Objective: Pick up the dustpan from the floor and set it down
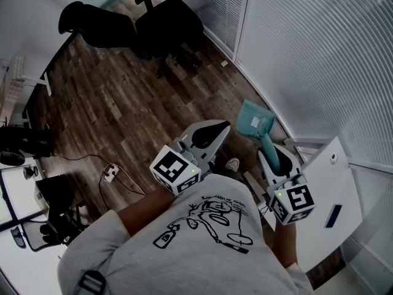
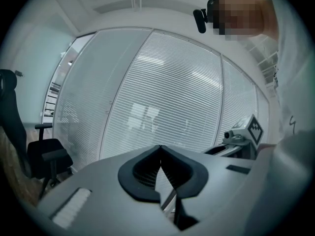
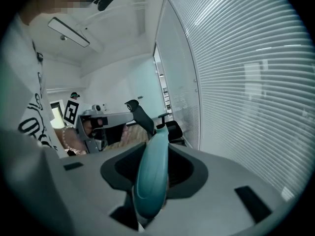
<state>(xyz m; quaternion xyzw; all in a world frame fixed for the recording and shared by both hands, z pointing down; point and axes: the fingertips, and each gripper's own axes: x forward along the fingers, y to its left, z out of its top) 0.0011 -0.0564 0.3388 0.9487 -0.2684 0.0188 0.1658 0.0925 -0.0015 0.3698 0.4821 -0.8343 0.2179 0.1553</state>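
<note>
A teal dustpan (image 1: 252,121) hangs above the wooden floor close to the blinds. Its long handle (image 1: 269,145) runs back into my right gripper (image 1: 271,151). In the right gripper view the teal handle (image 3: 151,171) lies between the dark pads (image 3: 189,173), and the right gripper (image 3: 153,168) is shut on it. The pan itself is hidden there behind the handle. My left gripper (image 1: 220,129) is held to the left of the dustpan, apart from it. In the left gripper view that gripper (image 2: 160,150) has its tips touching and holds nothing.
Two black office chairs (image 1: 167,22) (image 1: 92,22) stand at the far end of the wooden floor (image 1: 110,103). A glass wall with blinds (image 1: 307,54) runs along the right. A white cabinet (image 1: 328,195) stands right of me. A power strip with cables (image 1: 110,173) lies at the left.
</note>
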